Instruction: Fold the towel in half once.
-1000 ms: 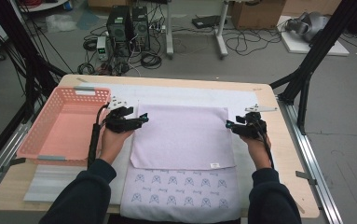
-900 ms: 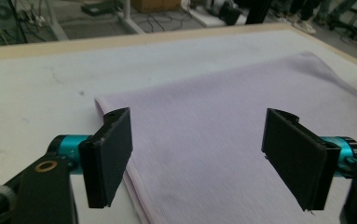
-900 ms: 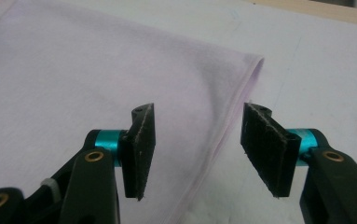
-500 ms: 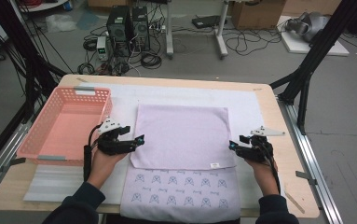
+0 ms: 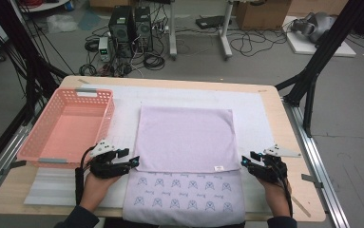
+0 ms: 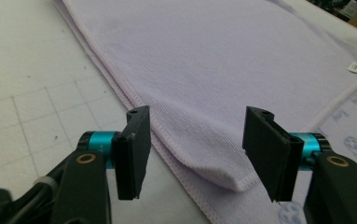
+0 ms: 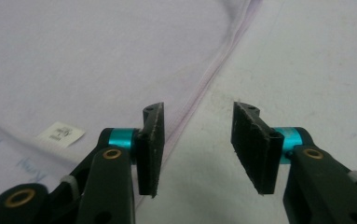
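Note:
A lilac towel [image 5: 184,137] lies on the white mat, its plain upper layer folded over a patterned layer [image 5: 184,199] that shows at the near edge. My left gripper [image 5: 134,161] is at the flap's near left corner. In the left gripper view that gripper [image 6: 197,140] is open, its jaws have just been closing, and the folded corner [image 6: 223,175] lies between the pads, untouched. My right gripper [image 5: 244,161] is at the flap's near right corner. In its own view it [image 7: 197,140] is open and has just been closing. Bare mat lies between the pads, and the towel's hem [image 7: 204,84] runs past the left pad.
A pink basket [image 5: 68,126] stands at the table's left. The white grid mat [image 5: 255,114] covers most of the wooden table [image 5: 293,142]. A pale strip [image 5: 51,183] lies at the front left. A small white label [image 5: 219,167] sits near the flap's right corner.
Both hands have drawn back toward the near edge along the towel's sides, down to the flap's near corners. Both pairs of jaws stand narrower. The towel has stayed in place.

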Action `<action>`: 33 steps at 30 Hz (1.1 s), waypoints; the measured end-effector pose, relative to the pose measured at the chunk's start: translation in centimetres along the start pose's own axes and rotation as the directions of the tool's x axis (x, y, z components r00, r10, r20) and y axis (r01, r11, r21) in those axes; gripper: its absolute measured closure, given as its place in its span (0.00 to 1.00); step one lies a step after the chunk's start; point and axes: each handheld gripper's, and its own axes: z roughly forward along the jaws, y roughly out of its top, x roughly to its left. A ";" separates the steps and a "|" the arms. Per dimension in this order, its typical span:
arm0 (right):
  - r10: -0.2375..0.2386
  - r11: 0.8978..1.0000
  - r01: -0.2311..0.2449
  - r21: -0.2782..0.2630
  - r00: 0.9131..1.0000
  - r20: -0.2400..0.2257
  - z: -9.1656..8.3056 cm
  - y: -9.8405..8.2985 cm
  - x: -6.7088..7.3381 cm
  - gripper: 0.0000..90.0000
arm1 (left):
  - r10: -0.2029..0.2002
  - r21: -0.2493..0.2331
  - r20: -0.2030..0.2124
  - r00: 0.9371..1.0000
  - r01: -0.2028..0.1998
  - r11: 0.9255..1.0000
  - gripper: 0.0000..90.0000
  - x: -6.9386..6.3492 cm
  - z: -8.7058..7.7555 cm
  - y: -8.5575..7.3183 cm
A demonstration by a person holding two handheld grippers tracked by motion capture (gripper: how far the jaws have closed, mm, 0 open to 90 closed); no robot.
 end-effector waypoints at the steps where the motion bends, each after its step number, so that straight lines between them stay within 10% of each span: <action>1: -0.003 1.000 0.003 0.002 1.000 -0.006 -0.2 -0.1 0.2 0.62 | -0.002 0.001 0.007 1.000 0.002 1.000 0.49 -0.1 0.0 -0.1; 14: -0.093 0.995 0.097 0.035 0.991 -0.096 -0.8 -1.2 2.8 0.54 | 0.078 0.101 -0.024 0.997 -0.076 0.992 0.60 -1.8 0.3 -0.8; 23: -0.161 0.980 0.170 0.104 0.983 -0.086 1.0 -1.6 3.7 0.61 | 0.231 0.150 -0.046 0.972 -0.222 0.964 0.84 -3.1 0.8 -0.9; 28: -0.163 0.982 0.172 0.081 0.980 -0.114 1.2 -1.6 3.5 0.88 | 0.224 0.133 -0.041 0.974 -0.217 0.967 0.95 -3.1 0.8 -1.0; 33: -0.156 0.983 0.167 0.079 0.980 -0.126 1.2 -1.5 3.1 0.96 | 0.147 0.079 -0.010 0.989 -0.145 0.986 0.97 -2.5 0.4 -0.8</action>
